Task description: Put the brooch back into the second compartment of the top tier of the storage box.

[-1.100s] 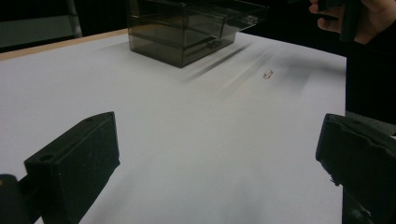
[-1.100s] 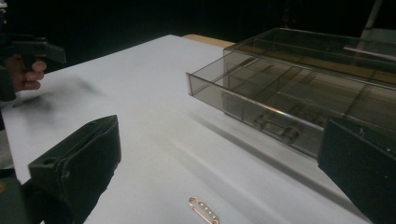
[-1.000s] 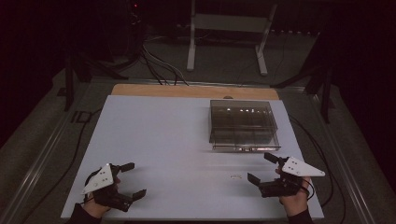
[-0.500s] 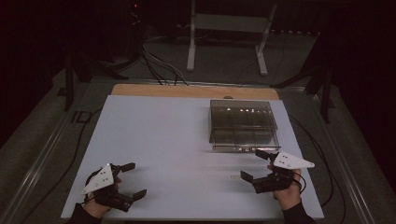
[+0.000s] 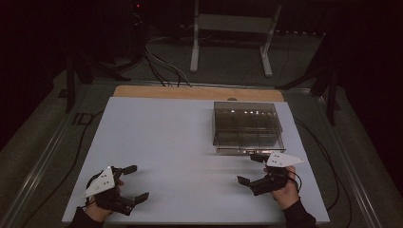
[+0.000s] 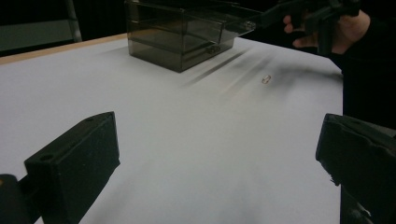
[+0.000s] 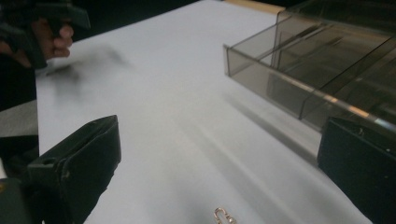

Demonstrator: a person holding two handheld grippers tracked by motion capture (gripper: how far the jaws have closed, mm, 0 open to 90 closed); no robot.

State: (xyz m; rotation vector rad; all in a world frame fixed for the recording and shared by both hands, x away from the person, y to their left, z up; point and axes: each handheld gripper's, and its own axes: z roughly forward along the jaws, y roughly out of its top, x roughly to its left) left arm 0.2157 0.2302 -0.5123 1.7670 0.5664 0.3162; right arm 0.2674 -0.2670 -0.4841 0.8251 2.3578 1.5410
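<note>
Left gripper low at the near left corner, held in a hand, jaws spread wide. Right gripper near the front right, gripped by a hand, jaws likewise wide apart, nothing between.

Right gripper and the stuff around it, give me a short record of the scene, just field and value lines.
surface: white table top
right gripper: jaws wide open, holding nothing, low over the table's near right part
small metal piece: lying on the table between the right gripper's jaws, untouched
box: smoky clear drawer box on the far right part of the table
drawer: pulled partly out toward the person, divided into compartments
left gripper: jaws open, holding nothing, near left corner of the table
likely next move: right gripper closes on the small metal piece
</note>
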